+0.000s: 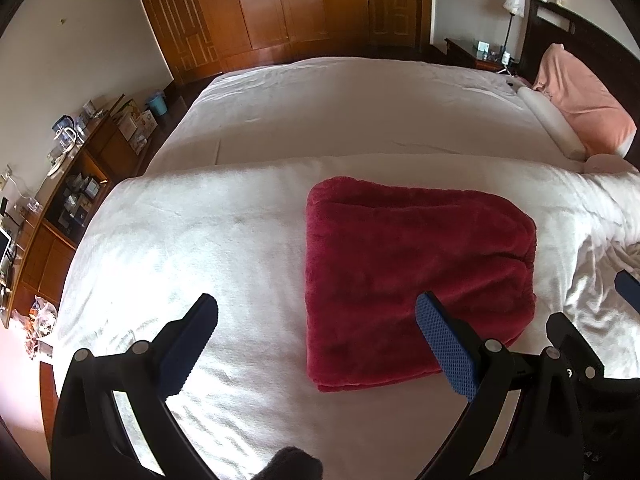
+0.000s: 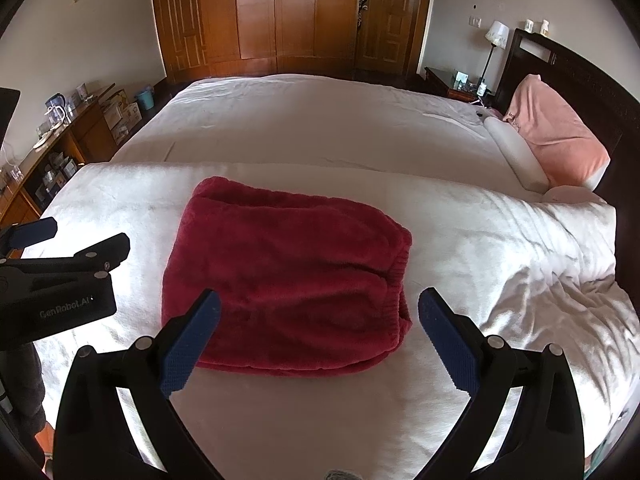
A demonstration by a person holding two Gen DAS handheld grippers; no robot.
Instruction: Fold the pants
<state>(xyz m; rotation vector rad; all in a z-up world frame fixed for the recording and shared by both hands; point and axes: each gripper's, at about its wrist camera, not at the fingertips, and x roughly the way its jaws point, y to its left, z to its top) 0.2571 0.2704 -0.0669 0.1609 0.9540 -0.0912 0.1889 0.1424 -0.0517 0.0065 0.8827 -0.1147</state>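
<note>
The red fleece pants point(image 2: 286, 276) are lying folded into a thick, squarish bundle on the white bedspread point(image 2: 460, 240), elastic waistband toward the pillow side. The right gripper point(image 2: 319, 338) is hovering over the bundle's near edge with its jaws spread wide, gripping nothing. The left gripper point(image 1: 316, 346) is hanging beside the bundle, likewise parted and empty. A pink pillow point(image 2: 556, 132) is leaning against the dark headboard point(image 2: 580, 76).

The left gripper point(image 1: 316, 344) and the right gripper point(image 2: 320, 340) are held level, jaws spread wide, nothing gripped.
</note>
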